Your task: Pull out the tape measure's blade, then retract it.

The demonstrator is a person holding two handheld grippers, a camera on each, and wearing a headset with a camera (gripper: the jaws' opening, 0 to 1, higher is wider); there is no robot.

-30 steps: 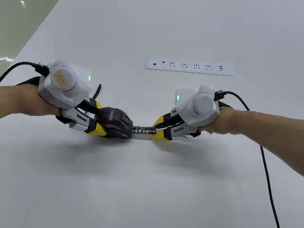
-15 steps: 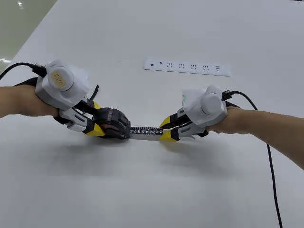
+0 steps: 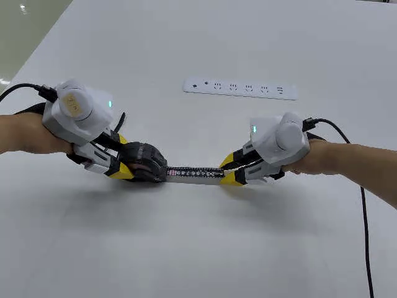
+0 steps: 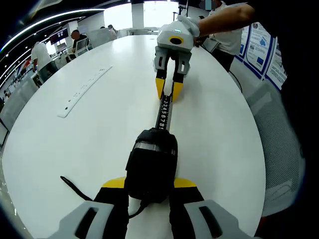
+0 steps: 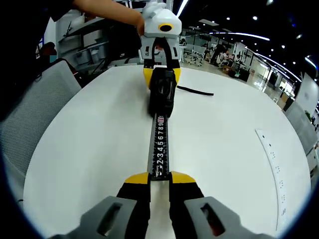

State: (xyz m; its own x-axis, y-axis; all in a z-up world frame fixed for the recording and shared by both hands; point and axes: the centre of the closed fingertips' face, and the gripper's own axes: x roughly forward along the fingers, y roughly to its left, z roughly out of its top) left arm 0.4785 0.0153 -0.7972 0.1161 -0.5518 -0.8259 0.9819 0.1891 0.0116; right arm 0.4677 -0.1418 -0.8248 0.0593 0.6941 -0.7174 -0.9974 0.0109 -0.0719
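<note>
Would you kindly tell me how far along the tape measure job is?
Done: the left gripper clamps the tape measure case and the right gripper pinches the blade at its tip. In hand: the blade is partly out, a short numbered stretch bridging the two. Left: any further pull, then the retraction.

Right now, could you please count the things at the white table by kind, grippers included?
tape measure: 1
power strip: 1
grippers: 2, the left gripper and the right gripper
Total: 4
</note>
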